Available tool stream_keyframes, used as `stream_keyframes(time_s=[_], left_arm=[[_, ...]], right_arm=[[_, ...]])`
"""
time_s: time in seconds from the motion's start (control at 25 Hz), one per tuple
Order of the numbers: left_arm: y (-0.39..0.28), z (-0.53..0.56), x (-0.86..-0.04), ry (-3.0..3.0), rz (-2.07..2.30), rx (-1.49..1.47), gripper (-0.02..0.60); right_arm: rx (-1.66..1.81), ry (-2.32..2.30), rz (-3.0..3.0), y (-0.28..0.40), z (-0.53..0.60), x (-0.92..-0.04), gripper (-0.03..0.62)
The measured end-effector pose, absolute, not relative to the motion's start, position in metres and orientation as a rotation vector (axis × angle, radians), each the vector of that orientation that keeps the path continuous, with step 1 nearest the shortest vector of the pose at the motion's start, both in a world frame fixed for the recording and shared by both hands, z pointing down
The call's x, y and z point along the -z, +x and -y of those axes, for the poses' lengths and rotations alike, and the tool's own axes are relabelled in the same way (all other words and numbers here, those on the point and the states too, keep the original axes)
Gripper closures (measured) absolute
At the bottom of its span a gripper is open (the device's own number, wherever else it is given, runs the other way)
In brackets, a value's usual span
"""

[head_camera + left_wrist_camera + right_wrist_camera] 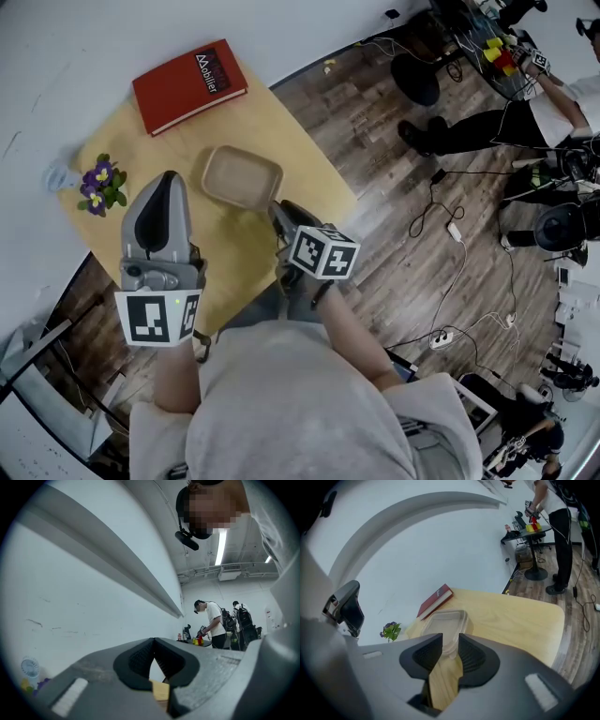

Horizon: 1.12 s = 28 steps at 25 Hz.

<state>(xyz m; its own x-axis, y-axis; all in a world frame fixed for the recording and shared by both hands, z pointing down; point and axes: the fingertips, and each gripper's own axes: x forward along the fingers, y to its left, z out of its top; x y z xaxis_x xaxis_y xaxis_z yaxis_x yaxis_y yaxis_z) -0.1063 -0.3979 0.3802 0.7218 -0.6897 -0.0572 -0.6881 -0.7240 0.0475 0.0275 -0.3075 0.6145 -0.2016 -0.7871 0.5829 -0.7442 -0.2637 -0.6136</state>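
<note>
My right gripper (278,208) hovers low over the pale wooden table (300,141), at the near right corner of a clear shallow plastic container (241,176). In the right gripper view the gripper (450,639) is open by a narrow gap. The container's (445,623) near corner shows in that gap, and I cannot tell if it touches. My left gripper (169,176) is raised left of the container and tilted up at the wall. Its jaws (153,641) are shut, tip to tip, with nothing held.
A red book (187,84) lies at the table's far side, against the white wall. A small pot of purple flowers (101,186) stands at the left edge. Cables (450,225) trail over the wood floor on the right. People stand by a desk (506,52) farther off.
</note>
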Motion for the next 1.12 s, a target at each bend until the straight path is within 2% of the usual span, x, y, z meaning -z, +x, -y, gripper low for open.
stream_keyframes(time_s=[0.4, 0.84, 1.12], left_arm=[[-0.105, 0.403, -0.391, 2.889, 1.136, 0.080, 0.578], [-0.107, 0.407, -0.397, 2.882, 1.132, 0.064, 0.578], [-0.110, 0.408, -0.397, 2.879, 1.141, 0.066, 0.578]], right_arm=[[1.603, -1.801, -1.697, 0.021, 0.307, -0.634, 0.453], [1.652, -1.694, -1.554, 0.017, 0.309, -0.647, 0.447], [1.629, -1.735, -1.567, 0.018, 0.312, -0.643, 0.499]])
